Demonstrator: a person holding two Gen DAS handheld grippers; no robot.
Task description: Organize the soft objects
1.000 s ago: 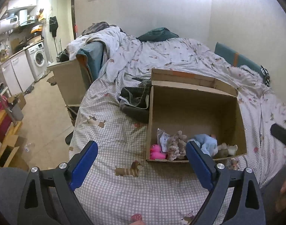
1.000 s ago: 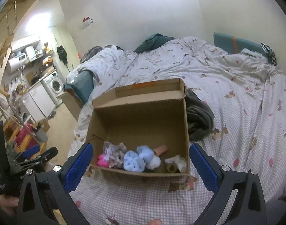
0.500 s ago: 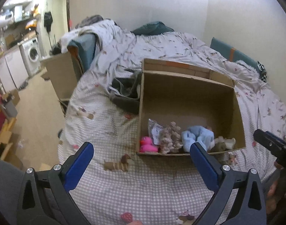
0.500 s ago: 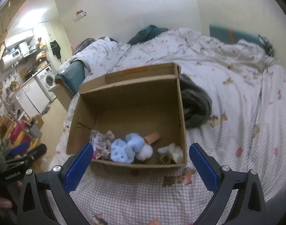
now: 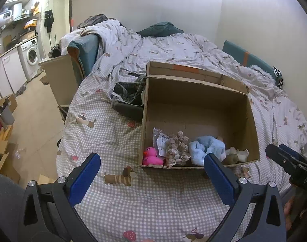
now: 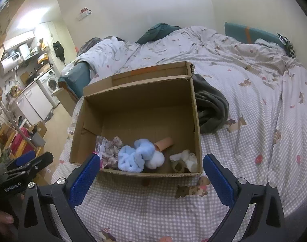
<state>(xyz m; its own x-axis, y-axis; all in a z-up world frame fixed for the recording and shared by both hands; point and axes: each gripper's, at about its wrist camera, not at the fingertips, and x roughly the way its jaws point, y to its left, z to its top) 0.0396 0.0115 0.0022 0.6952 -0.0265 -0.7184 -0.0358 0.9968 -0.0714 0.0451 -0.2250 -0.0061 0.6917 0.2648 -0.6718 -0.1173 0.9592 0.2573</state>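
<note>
An open cardboard box (image 5: 195, 92) (image 6: 137, 94) stands on the checked bed cover. Along its near wall lie a pink duck (image 5: 151, 156), a beige lace scrunchie (image 5: 176, 148) (image 6: 111, 145), fluffy blue scrunchies (image 5: 206, 150) (image 6: 136, 156), a white one (image 6: 157, 160) and a pale plush toy (image 5: 237, 154) (image 6: 184, 161). My left gripper (image 5: 151, 172) hangs open in front of the box's near left corner, nothing between its blue pads. My right gripper (image 6: 151, 173) is open too, just before the box's near wall, empty.
A dark grey garment (image 5: 129, 100) (image 6: 210, 106) lies bunched against the box's far side. A rumpled duvet (image 5: 153, 46) and teal pillows (image 6: 252, 33) fill the back of the bed. The floor, a washing machine (image 5: 31, 57) and cabinets lie to the left.
Both grippers have sunk a little toward the bed, so the box sits nearer in each view. The left jaws stand slightly wider than a second ago.
</note>
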